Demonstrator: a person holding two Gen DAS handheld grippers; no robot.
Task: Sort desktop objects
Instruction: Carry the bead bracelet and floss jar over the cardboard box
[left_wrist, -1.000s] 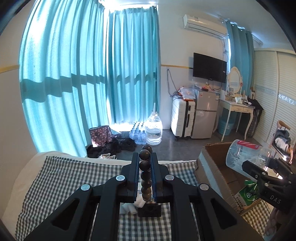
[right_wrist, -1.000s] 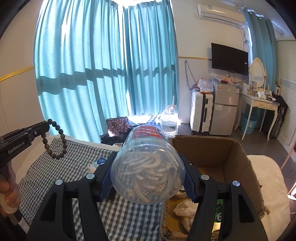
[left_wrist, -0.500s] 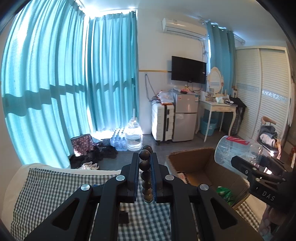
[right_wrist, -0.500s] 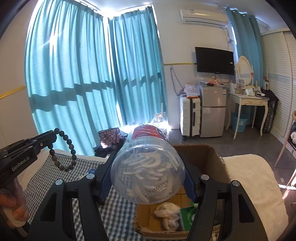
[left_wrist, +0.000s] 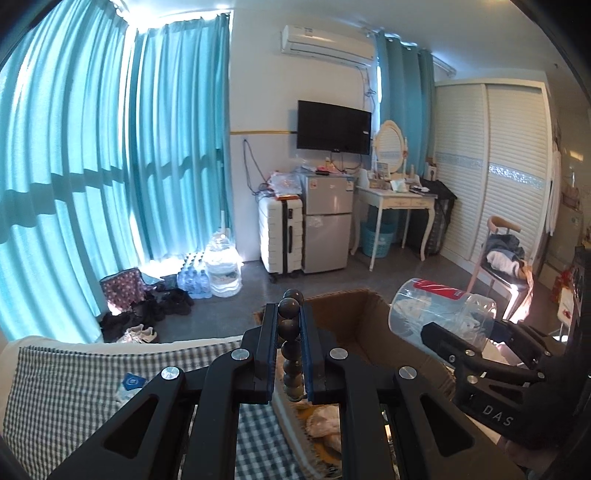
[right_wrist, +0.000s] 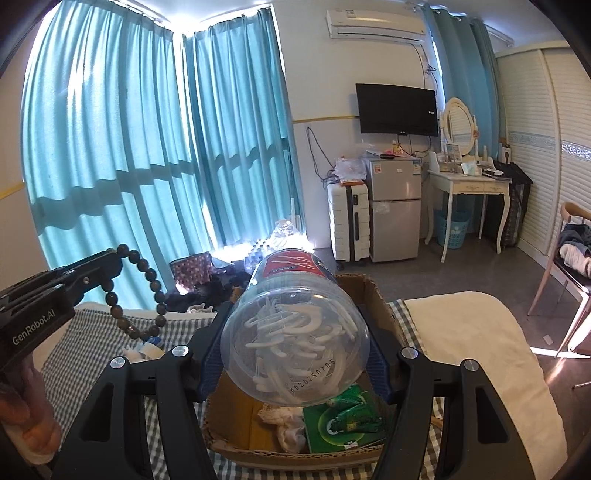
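My left gripper (left_wrist: 288, 317) is shut on a string of dark brown beads (left_wrist: 290, 332), which hangs in a loop below its tip (right_wrist: 147, 280). It hovers by the left rim of an open cardboard box (left_wrist: 354, 317). My right gripper (right_wrist: 295, 325) is shut on a clear plastic jar (right_wrist: 295, 332) with a red lid, lying on its side and full of white curved pieces. The jar (left_wrist: 436, 310) is held above the box (right_wrist: 373, 295). In the right wrist view the left gripper (right_wrist: 110, 262) sits at far left, with a hand on its handle.
Inside the box lie a green packet (right_wrist: 343, 424) and crumpled white paper (right_wrist: 284, 417). The box stands on a grey checked cloth (left_wrist: 74, 387), where a small blue-labelled item (left_wrist: 131, 382) lies. A white cushion (right_wrist: 480, 350) lies right of the box. Beyond are floor, shoes and furniture.
Both grippers have swung right with their loads. The box now lies under the jar and beside the beads, and the checked cloth has slid to the left of both views.
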